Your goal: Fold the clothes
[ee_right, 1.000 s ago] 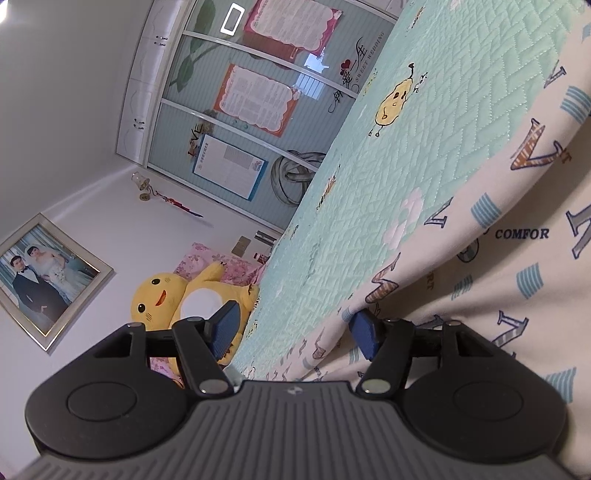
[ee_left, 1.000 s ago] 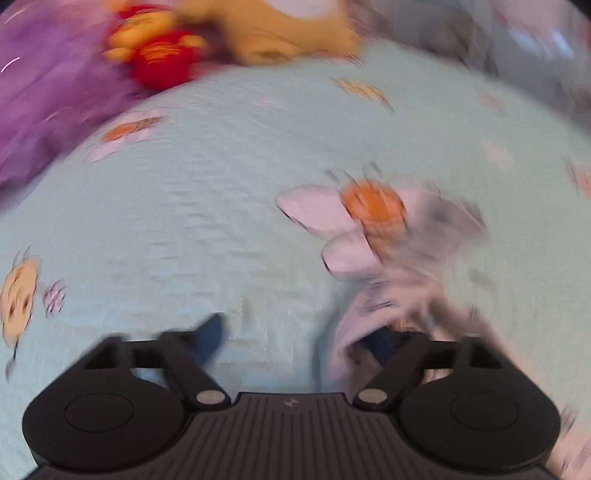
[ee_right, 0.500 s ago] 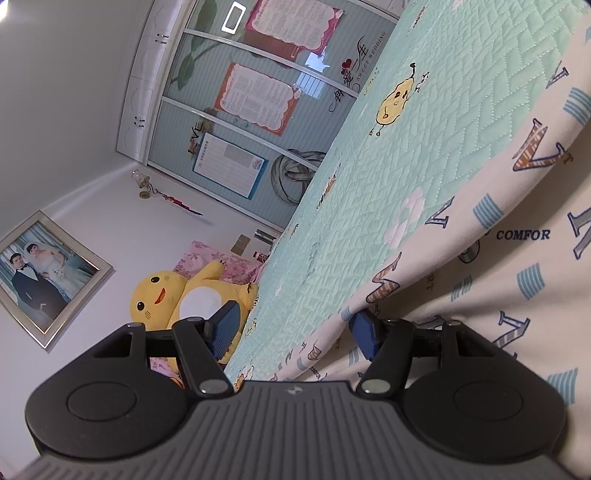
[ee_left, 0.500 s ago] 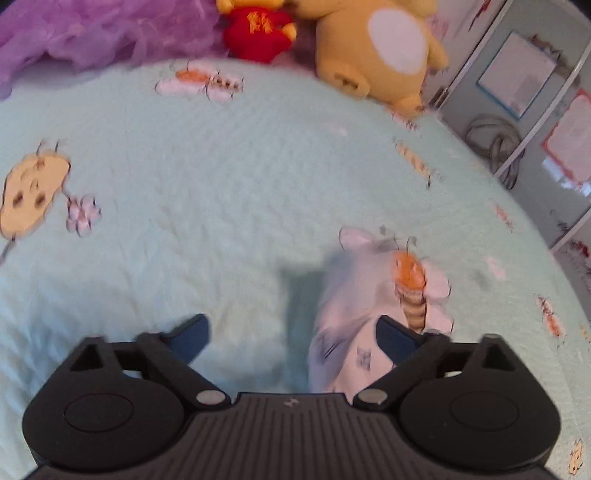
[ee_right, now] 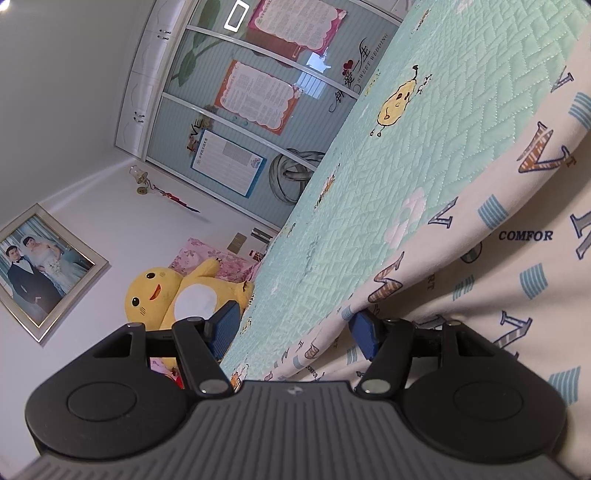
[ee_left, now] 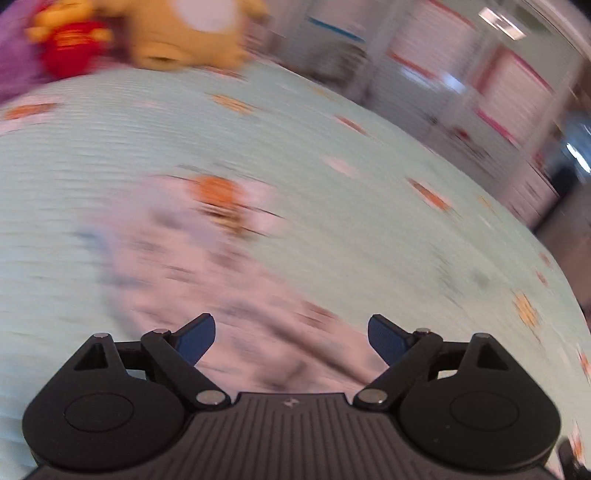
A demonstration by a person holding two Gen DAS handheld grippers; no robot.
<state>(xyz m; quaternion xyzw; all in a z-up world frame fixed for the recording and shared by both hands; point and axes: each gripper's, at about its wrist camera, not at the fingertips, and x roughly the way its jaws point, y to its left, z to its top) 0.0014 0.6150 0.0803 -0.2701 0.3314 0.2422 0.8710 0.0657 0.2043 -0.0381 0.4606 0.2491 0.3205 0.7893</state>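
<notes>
Bedspread (ee_right: 461,122): quilted cloth, matt, stitched in zigzag relief. Garment (ee_right: 517,266): smooth printed cloth. Plush toy (ee_right: 177,291): soft pile. Wardrobe doors (ee_right: 258,92): glossy panels. Right gripper (ee_right: 295,332): matt black plastic, ribbed housing.

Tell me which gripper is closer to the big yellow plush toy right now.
Cannot tell for sure. The left gripper sees the yellow plush toy across the bedspread; from the right gripper, the toy is also beyond the bed.

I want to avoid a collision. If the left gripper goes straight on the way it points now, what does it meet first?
Probably the garment lying on the bedspread just ahead of the open left gripper. The picture is blurred, so depth is uncertain.
</notes>
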